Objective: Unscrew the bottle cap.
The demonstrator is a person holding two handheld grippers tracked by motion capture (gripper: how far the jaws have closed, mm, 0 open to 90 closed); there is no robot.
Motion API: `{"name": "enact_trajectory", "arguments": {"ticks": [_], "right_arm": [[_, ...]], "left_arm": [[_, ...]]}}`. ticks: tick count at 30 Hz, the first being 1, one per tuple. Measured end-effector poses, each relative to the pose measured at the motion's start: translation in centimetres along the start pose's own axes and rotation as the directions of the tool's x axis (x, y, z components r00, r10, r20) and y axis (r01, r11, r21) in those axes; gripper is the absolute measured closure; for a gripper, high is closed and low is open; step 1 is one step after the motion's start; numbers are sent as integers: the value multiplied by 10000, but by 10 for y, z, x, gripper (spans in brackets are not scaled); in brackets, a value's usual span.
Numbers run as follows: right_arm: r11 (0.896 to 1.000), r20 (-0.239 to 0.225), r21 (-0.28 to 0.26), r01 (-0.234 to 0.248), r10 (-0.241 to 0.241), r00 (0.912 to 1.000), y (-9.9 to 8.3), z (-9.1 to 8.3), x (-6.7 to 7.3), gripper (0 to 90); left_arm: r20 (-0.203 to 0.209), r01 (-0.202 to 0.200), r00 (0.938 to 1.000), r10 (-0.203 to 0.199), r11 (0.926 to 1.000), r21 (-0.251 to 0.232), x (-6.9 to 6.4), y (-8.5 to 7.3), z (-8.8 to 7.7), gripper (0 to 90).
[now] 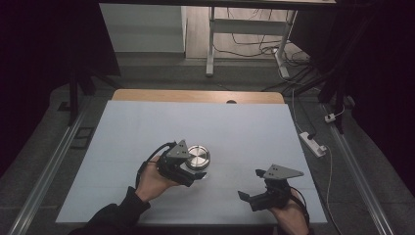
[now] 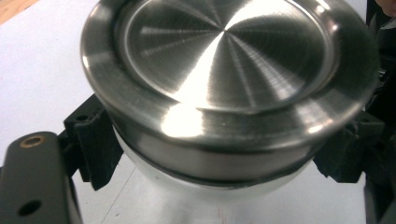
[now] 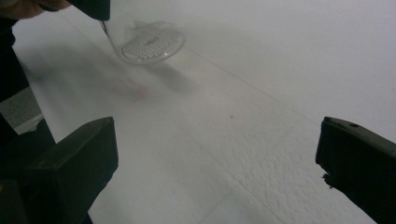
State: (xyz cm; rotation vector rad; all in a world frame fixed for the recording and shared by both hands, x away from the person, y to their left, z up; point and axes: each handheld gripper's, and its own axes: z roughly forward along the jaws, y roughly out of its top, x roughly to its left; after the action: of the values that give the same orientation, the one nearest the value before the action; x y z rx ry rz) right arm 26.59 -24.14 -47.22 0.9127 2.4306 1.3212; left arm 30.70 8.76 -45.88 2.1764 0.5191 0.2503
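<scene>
A round brushed-steel container (image 1: 198, 156) with a recessed lid stands on the white table (image 1: 147, 122) left of centre. My left gripper (image 1: 195, 166) is shut on it from the near side. In the left gripper view the black pads (image 2: 95, 149) press on both sides of the container (image 2: 224, 70), just under its rim, and a pale rounded lower part shows beneath. My right gripper (image 1: 250, 185) hovers open near the front right edge, its jaws (image 3: 215, 158) wide apart with bare table between them. The right gripper view also shows a round perforated translucent piece (image 3: 149, 43) below the other hand.
The white sheet covers a wooden table whose back edge (image 1: 195, 95) shows. A power strip (image 1: 313, 143) and cables lie on the floor to the right. Metal desk legs (image 1: 211, 44) stand behind the table.
</scene>
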Motion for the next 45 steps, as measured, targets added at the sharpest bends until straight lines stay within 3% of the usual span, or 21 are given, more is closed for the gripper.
{"name": "enact_trajectory", "arguments": {"ticks": [6,10,18,23,28,39,45], "right_arm": [[9999,-581,110,-51,57,9983,14,10,6,0],[9996,-638,265,96,-78,9979,21,15,10,0],[9998,-584,56,208,-205,9981,42,27,17,0],[9998,-1017,-105,154,-164,9947,59,35,21,0],[9991,-1158,-258,349,-377,9926,72,44,27,0],[9953,-905,-486,834,-875,9920,99,68,42,2],[9946,-871,-661,802,-859,9925,107,79,45,48]], "left_arm": [[43,-86,10000,86,10000,16,-1,1,0,155],[106,-97,9999,97,10000,4,-2,1,0,155],[130,-161,9998,161,9999,19,-3,1,0,156],[160,-93,9998,93,10000,12,-4,1,3,155],[191,-103,9998,102,9999,68,-5,2,5,156],[-27,132,9999,-132,9996,231,-4,2,7,156],[-120,356,9993,-354,9992,202,-4,2,8,156]]}}
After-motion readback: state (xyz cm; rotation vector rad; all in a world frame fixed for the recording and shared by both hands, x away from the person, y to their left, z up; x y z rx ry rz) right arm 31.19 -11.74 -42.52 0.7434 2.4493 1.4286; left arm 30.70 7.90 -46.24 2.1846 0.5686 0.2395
